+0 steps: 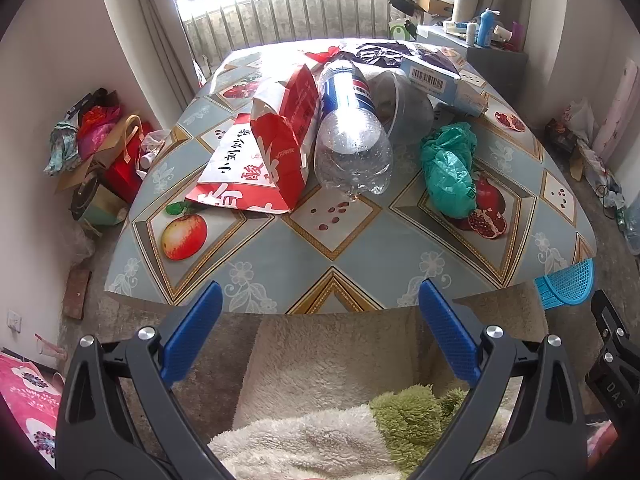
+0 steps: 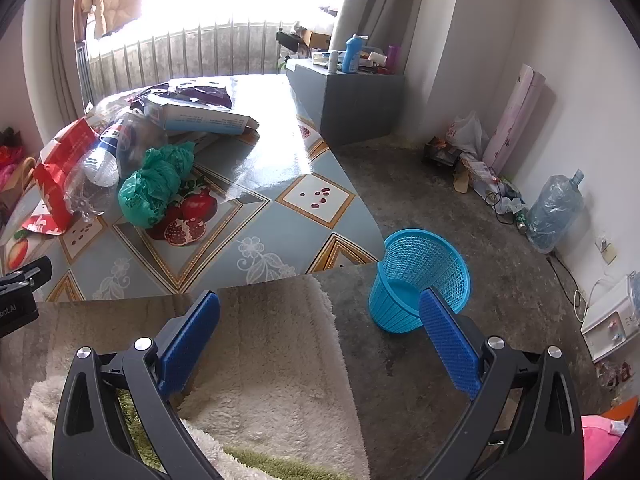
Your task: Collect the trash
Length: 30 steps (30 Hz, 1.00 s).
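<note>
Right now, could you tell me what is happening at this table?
A person holds two grippers, left gripper and right gripper, both open and empty, short of the patterned table. The trash is untouched: a clear plastic bottle, a red paper bag and a crumpled green plastic bag. The blue mesh basket stands empty on the floor.
</note>
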Tool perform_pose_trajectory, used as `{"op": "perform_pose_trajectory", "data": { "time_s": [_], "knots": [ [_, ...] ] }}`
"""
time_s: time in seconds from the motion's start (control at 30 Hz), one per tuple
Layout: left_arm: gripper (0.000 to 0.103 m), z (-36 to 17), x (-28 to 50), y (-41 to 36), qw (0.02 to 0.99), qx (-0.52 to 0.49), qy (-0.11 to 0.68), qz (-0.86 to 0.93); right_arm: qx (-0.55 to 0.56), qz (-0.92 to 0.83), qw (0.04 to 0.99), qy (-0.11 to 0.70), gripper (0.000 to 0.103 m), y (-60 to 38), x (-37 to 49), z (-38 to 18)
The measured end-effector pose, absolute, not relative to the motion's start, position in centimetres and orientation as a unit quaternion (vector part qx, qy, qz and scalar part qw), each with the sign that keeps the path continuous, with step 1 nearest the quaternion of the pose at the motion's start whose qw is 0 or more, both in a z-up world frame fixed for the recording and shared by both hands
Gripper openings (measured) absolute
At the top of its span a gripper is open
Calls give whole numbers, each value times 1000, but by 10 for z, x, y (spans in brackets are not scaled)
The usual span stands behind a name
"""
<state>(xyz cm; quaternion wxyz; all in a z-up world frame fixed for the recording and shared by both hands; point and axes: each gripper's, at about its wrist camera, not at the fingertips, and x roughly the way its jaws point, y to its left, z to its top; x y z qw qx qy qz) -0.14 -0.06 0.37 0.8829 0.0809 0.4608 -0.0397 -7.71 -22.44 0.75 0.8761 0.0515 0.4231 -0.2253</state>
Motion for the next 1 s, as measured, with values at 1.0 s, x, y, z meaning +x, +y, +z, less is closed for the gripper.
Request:
{"op": "perform_pose_trajectory", "data": {
  "time_s": [1.0],
  "knots": [
    [94,3,2,7,884,83,458,-36,46,-229,877,420,97,-228,-80,11]
  ]
}}
